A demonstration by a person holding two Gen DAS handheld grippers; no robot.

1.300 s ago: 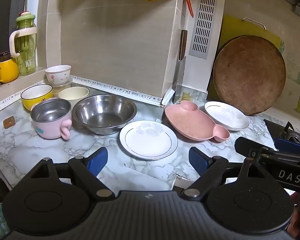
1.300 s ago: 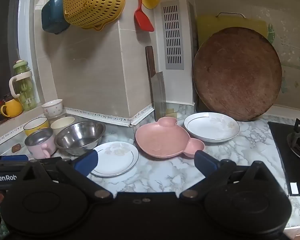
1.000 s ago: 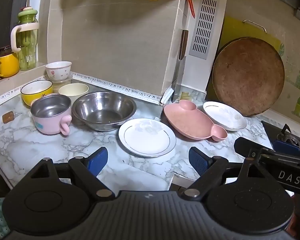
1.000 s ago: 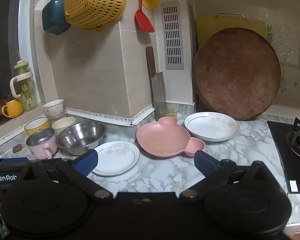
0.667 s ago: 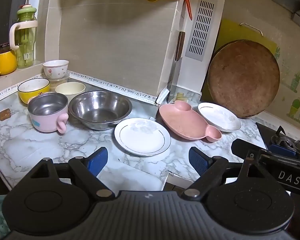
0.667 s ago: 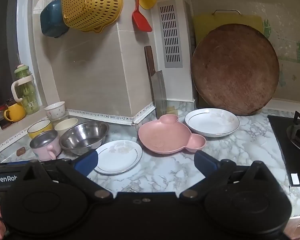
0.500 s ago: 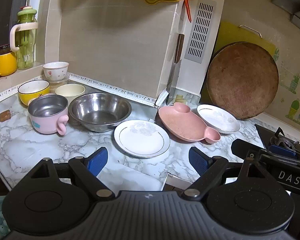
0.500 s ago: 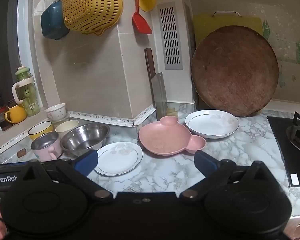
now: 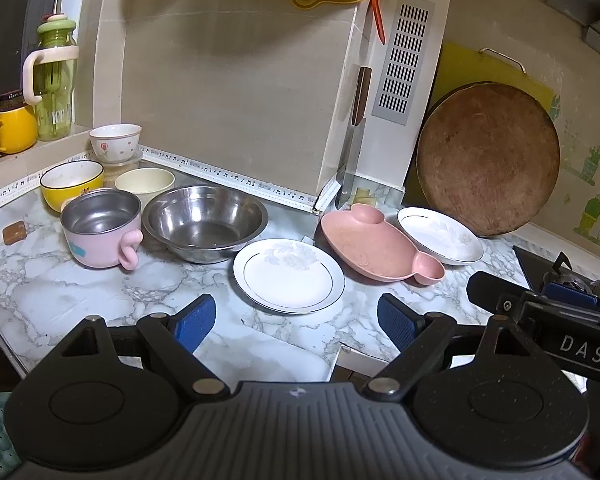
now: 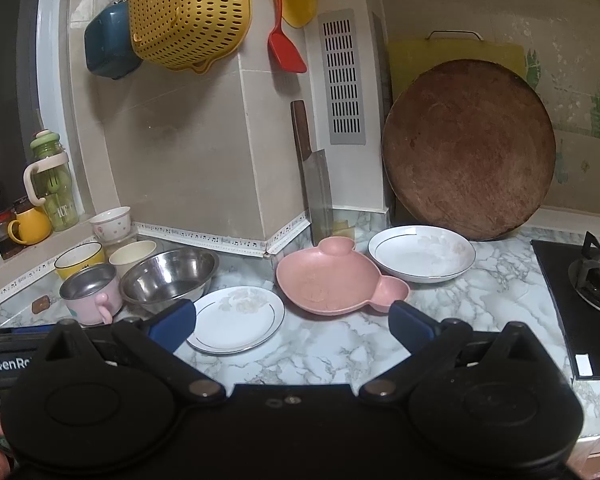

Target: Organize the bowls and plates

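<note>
Both grippers hung above the near edge of the marble counter [image 9: 80, 292] with nothing between their blue pads: the left gripper [image 9: 296, 322] stood wide open, and the right gripper [image 10: 292, 324] likewise had its jaws spread apart, empty. In the left wrist view the flat white plate [image 9: 288, 276] lay just ahead at twelve o'clock of the left gripper, resting on the counter. At about one o'clock from it sat the pink bear-shaped dish [image 9: 376, 246], close beside the plate, its far edge next to the deeper white plate [image 9: 440, 234], which lay at two o'clock in front of the round wooden board [image 9: 488, 160] leaning on the wall. At eleven o'clock of the flat plate stood the steel bowl [image 9: 206, 222], its rim close to the plate's; at ten o'clock, just beside the bowl, stood the pink cup [image 9: 102, 228] with a steel lining and its handle turned toward the camera. Behind that, toward the corner, were the yellow bowl [image 9: 72, 182], the cream bowl [image 9: 144, 184] and the small flowered bowl [image 9: 116, 142]. In the right wrist view a cleaver [image 10: 314, 184] leaned upright against the wall at twelve o'clock, and a gas hob [image 10: 580, 292] lay at three o'clock
</note>
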